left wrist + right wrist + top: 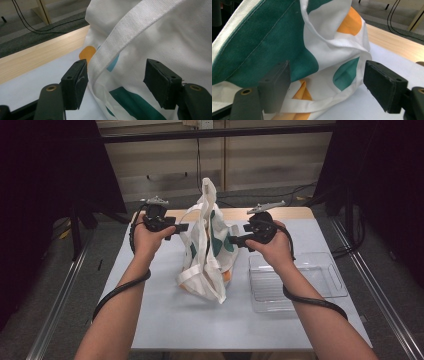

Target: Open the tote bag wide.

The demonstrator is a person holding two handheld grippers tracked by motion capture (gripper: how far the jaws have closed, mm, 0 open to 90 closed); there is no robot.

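A white cloth tote bag with green and orange shapes stands slumped at the middle of the table, one handle sticking up. My left gripper points at its left side. In the left gripper view the open jaws straddle the bag's edge and woven strap, and the pads are not pressing on them. My right gripper faces the bag's right side. In the right gripper view its jaws stand wide apart around folded cloth and a strap loop, not clamping.
A clear plastic tray lies on the table to the right of the bag, under my right forearm. The pale blue tabletop has a wooden strip along its far edge. Black frames and cables stand beyond the table.
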